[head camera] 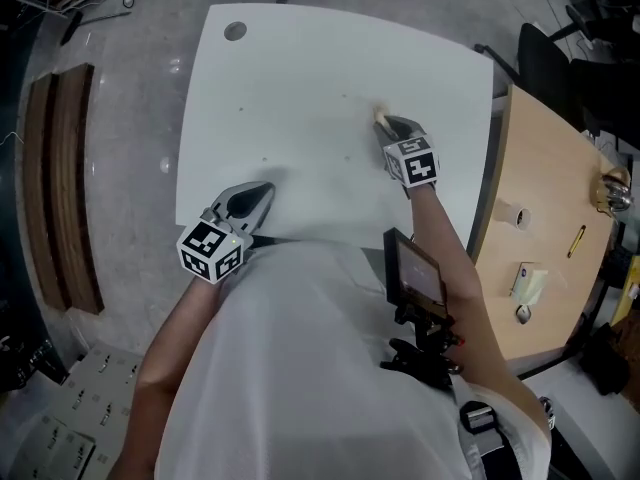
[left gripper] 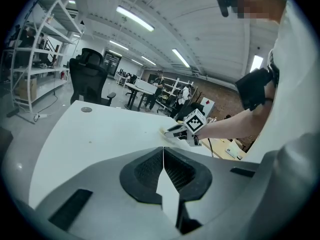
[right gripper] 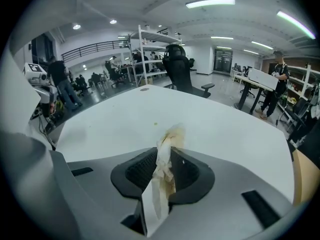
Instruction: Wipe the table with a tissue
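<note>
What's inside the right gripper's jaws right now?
A crumpled, brown-stained tissue is clamped in the right gripper, its tip poking past the jaws toward the white table. How much tissue sits deeper between the jaws is covered.

No readable text or labels — none anywhere

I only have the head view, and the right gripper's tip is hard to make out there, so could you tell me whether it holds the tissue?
Observer: Yes, the right gripper is shut on the tissue, which sticks out past the jaws and is stained yellow-brown at its end.
Operator: Thank you. Does the left one hold anything?
Observer: No, the left gripper has its jaws together with nothing between them.
</note>
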A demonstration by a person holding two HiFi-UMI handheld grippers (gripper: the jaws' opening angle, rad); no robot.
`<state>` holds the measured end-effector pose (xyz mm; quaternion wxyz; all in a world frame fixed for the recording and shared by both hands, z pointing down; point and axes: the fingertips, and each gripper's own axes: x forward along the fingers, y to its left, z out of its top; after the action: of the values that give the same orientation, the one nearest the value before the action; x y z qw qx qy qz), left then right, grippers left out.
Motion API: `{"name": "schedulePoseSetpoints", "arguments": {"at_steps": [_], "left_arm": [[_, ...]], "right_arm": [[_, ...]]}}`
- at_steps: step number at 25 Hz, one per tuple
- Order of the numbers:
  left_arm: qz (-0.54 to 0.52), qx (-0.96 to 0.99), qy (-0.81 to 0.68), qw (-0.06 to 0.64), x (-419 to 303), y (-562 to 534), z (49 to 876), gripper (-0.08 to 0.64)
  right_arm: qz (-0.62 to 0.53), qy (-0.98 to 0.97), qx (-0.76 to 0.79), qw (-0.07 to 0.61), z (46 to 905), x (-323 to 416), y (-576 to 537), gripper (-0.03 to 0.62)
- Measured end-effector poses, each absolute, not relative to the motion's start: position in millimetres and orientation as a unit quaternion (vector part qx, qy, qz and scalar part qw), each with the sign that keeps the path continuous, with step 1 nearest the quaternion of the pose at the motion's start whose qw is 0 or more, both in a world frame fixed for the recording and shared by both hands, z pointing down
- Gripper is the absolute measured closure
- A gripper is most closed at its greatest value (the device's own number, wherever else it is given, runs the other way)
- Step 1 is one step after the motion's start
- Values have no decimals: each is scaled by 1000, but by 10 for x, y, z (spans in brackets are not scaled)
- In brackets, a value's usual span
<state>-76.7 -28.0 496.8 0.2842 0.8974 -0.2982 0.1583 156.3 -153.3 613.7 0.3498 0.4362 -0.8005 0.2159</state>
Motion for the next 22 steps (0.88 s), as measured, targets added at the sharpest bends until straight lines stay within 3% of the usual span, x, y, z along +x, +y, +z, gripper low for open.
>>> {"name": "schedulePoseSetpoints", "arguments": {"at_steps": [12, 22], "left_arm": [[144, 878, -338, 306, -1231, -268, 5032, 552], [141, 872, -349, 314, -1415, -239, 5078, 552]], "right_arm": [[209, -771, 459, 389, 6276, 1407, -1975, 508], [186, -722, 482, 461, 6356, 1305, -2017, 508]]}}
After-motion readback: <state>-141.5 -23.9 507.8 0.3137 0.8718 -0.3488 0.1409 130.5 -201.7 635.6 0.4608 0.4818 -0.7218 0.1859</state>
